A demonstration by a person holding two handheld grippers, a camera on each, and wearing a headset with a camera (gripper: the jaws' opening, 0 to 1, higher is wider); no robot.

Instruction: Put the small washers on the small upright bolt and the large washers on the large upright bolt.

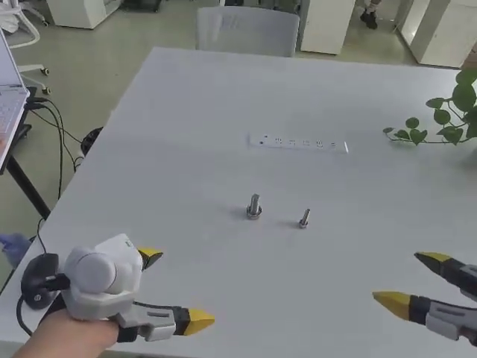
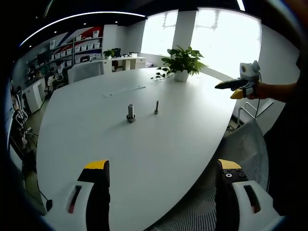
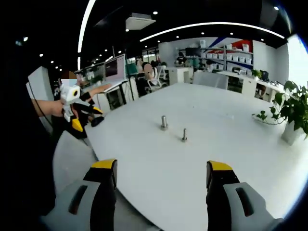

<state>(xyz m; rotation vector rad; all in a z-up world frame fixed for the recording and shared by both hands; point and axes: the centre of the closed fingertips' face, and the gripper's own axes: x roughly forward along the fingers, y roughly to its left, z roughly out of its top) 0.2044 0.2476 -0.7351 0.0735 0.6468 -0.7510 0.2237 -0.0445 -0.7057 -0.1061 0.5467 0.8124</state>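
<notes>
Two bolts stand upright near the middle of the white table (image 1: 186, 134). The large bolt (image 1: 254, 206) is on the left, with a wider ring at its foot, and the small bolt (image 1: 304, 218) is just to its right. Both also appear in the left gripper view, large bolt (image 2: 130, 113) and small bolt (image 2: 156, 107), and in the right gripper view, large bolt (image 3: 164, 122) and small bolt (image 3: 184, 134). My left gripper (image 1: 175, 289) hovers open at the near left edge with nothing in it. My right gripper (image 1: 408, 280) hangs open at the near right, also with nothing in it.
A white power strip (image 1: 298, 142) lies on the table beyond the bolts. A potted plant (image 1: 447, 119) reaches in at the far right. A grey chair (image 1: 248, 30) stands at the far end, and a laptop (image 1: 7, 89) with cables sits off the left side.
</notes>
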